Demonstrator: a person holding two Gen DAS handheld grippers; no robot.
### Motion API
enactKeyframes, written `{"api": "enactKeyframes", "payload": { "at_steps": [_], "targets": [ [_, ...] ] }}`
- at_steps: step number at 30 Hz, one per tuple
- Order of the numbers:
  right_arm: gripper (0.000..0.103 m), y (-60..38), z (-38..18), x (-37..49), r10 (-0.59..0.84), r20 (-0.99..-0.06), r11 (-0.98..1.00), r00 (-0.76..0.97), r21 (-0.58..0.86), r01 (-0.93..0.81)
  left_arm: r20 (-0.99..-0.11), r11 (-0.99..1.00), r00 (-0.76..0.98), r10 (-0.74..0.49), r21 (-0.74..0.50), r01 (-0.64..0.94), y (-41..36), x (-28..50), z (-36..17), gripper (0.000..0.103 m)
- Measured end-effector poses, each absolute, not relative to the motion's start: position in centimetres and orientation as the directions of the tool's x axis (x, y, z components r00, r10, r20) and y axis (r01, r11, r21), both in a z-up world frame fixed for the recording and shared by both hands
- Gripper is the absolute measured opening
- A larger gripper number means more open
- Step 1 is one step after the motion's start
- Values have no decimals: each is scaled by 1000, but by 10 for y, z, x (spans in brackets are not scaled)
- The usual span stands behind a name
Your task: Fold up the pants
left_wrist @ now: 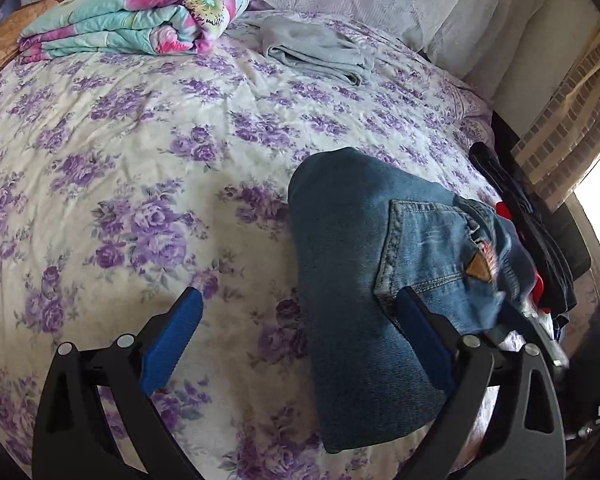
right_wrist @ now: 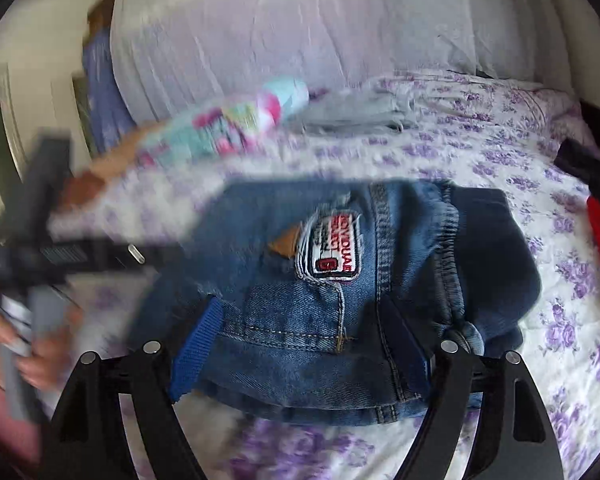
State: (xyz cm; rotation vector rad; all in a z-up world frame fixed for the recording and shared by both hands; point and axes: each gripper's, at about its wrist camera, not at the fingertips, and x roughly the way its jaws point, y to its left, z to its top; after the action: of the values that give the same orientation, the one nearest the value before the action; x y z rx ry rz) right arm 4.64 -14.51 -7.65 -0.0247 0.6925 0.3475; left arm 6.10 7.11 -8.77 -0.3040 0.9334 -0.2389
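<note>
Seemingly, jeans (right_wrist: 300, 300) lie under right tool (right_wrist: 300, 344) (blurred).

Folded jeans (left_wrist: 352, 248) on bed (left_wrist: 140, 152), quilt (left_wrist: 140, 16) and towel (left_wrist: 316, 48) behind

The blue denim jeans (left_wrist: 352, 240) are seen folded into a compact bundle, laid flat on the floral bedspread (left_wrist: 140, 168). A back pocket (left_wrist: 424, 248) with a tan leather tab and an embroidered red-and-white patch (right_wrist: 330, 246) is turned upward, and the elastic waistband (right_wrist: 446, 256) is exposed at one side.
</note>
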Motion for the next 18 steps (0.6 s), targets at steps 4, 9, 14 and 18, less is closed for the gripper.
{"api": "enactKeyframes", "payload": {
  "at_steps": [4, 9, 14, 18],
  "targets": [
    [83, -139, -67, 27, 267, -631, 939, 728, -1, -345, -754, 935, 571, -324, -346, 74, 71, 59, -89, 95],
    [89, -173, -42, 0, 283, -558, 950, 780, 50, -308, -754, 935, 574, -320, -347, 65, 79, 52, -89, 95],
    [97, -232, -33, 19, 321, -522, 942, 791, 260, -211, -750, 903, 525, -403, -418, 96, 80, 46, -95, 95],
    [99, -269, -44, 52, 388, -558, 894, 733, 420, -153, -735, 869, 478, -481, -473, 145, 70, 38, -100, 95]
  ]
}}
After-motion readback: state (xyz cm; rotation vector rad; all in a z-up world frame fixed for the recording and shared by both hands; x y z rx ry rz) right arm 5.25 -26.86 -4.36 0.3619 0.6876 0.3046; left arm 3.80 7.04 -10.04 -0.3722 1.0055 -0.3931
